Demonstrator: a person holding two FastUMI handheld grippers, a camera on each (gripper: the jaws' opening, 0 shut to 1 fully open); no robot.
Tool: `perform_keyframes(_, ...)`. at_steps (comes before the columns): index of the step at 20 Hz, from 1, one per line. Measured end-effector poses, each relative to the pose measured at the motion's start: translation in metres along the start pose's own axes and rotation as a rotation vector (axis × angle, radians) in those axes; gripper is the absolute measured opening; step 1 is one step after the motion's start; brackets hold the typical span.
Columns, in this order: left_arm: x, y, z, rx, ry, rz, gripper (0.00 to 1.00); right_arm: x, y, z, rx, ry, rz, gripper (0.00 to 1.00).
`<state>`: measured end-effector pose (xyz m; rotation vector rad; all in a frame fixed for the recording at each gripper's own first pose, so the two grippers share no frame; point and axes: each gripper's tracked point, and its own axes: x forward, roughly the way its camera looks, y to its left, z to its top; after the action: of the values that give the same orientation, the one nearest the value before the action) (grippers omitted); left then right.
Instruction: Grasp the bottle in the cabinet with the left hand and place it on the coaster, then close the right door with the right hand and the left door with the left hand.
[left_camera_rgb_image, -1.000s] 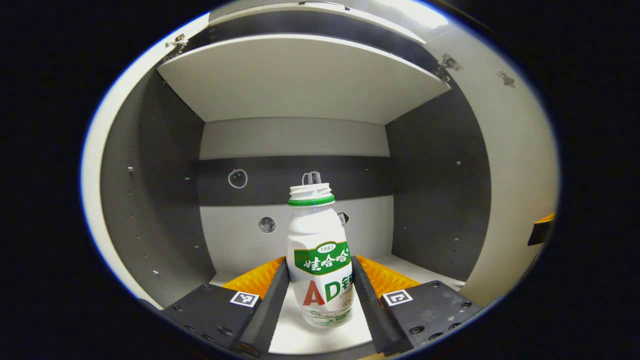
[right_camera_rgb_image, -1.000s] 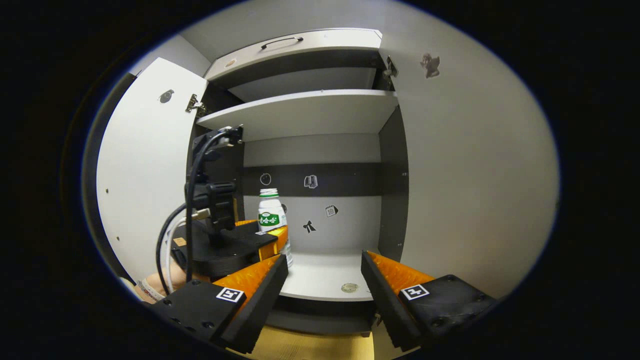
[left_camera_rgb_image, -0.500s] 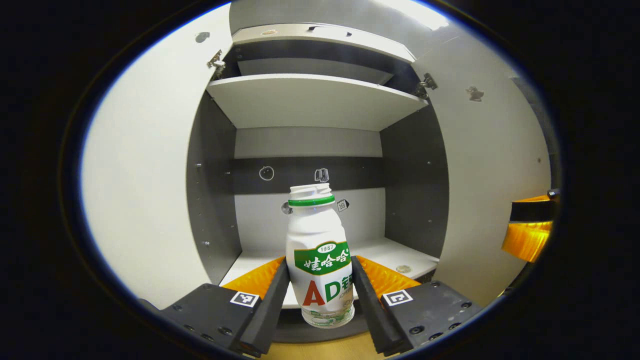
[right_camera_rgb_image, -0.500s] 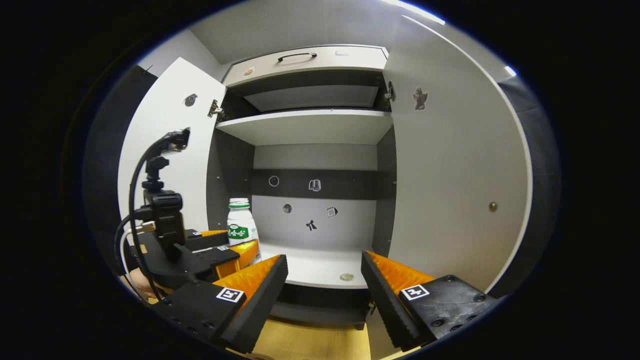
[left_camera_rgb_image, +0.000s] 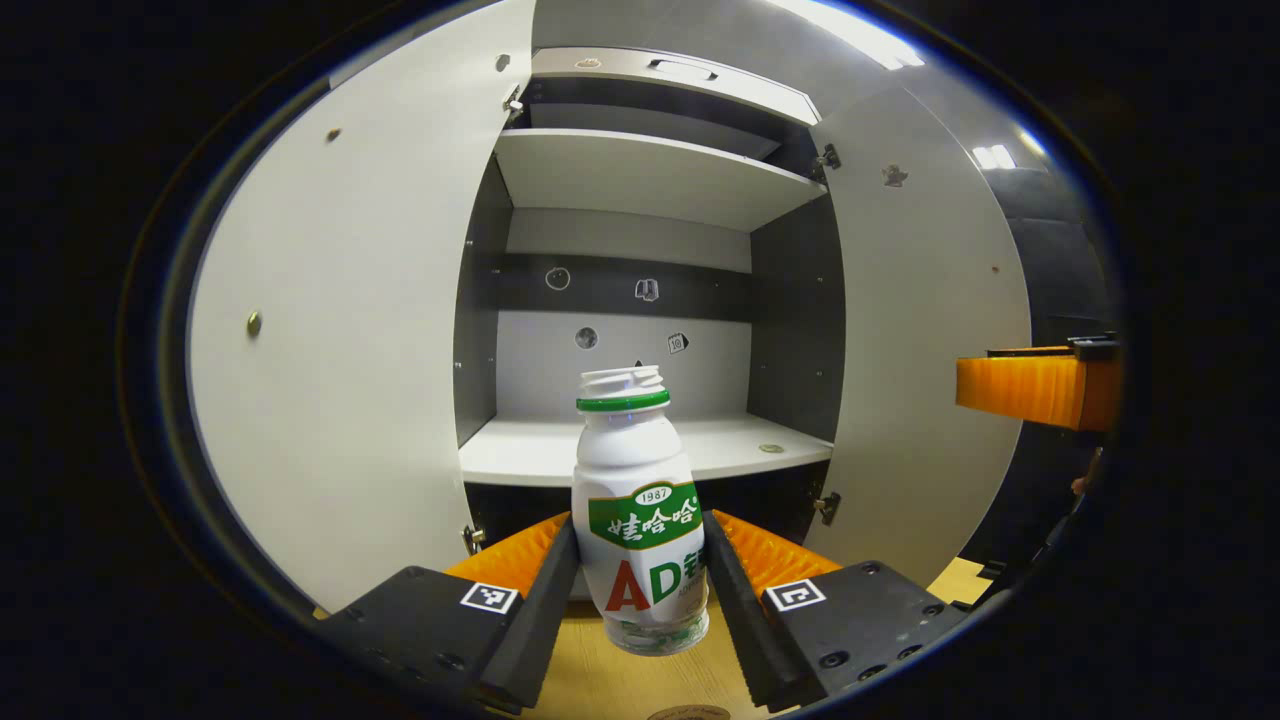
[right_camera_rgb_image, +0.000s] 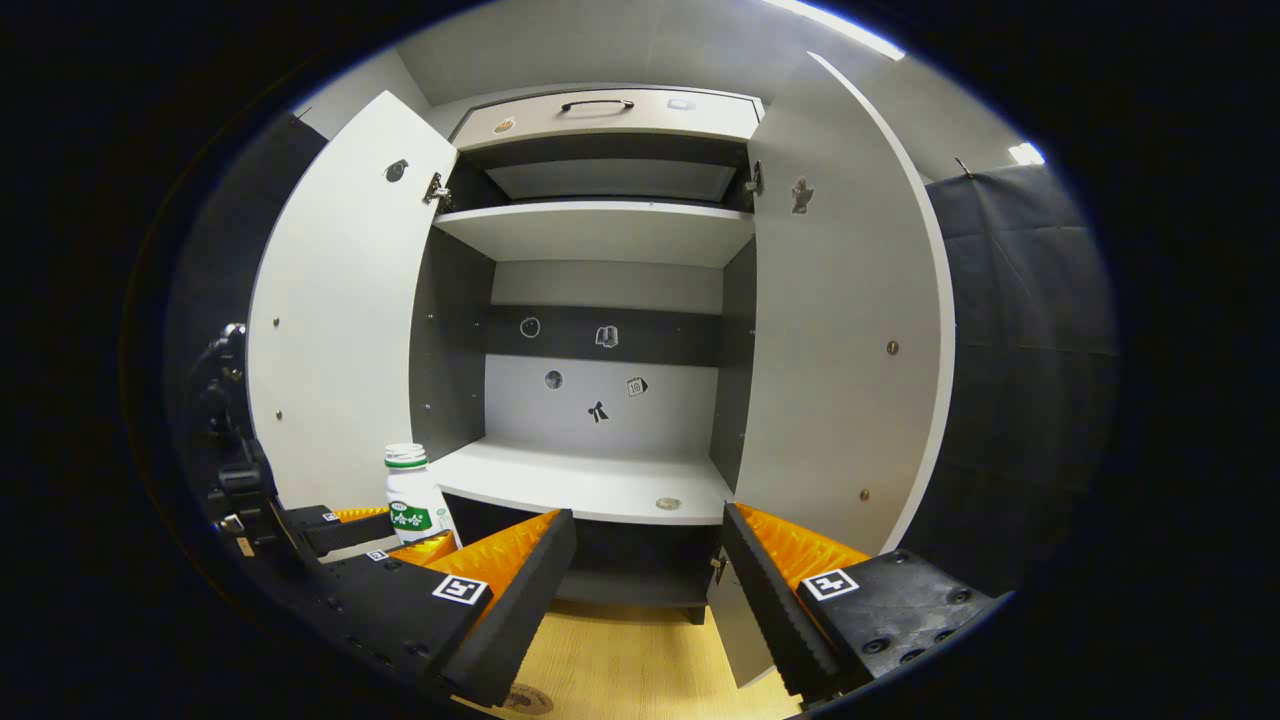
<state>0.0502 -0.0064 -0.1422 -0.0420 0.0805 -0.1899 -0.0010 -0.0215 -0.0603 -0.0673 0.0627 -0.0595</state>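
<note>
Left gripper view: the cabinet's left door (left_camera_rgb_image: 330, 340) stands open, then the left gripper (left_camera_rgb_image: 640, 590) pinches an upright white bottle (left_camera_rgb_image: 638, 510) between both fingers, held out in front of the open cabinet (left_camera_rgb_image: 640, 300) over a wooden floor (left_camera_rgb_image: 600, 680), and the right door (left_camera_rgb_image: 925, 360) stands open at the far side. Right gripper view: the bottle (right_camera_rgb_image: 412, 495) shows low at the left in the left gripper (right_camera_rgb_image: 385, 535), the bare lower shelf (right_camera_rgb_image: 590, 485) sits in the middle, and the right gripper (right_camera_rgb_image: 648, 575) hangs with fingers spread wide, holding nothing, a round coaster (right_camera_rgb_image: 527, 698) partly showing at the bottom edge.
</note>
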Motion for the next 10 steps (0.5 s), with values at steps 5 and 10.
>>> perform_keyframes(5, -0.024, -0.025, -0.064, 0.049, -0.005, -0.055, 0.75, 0.000, -0.005, -0.038, 0.007, 0.010, -0.054, 0.98)
perform_keyframes(10, -0.027, -0.039, -0.114, 0.150, -0.025, -0.041, 0.75, 0.016, -0.011, -0.077, 0.042, 0.026, -0.071, 0.97)
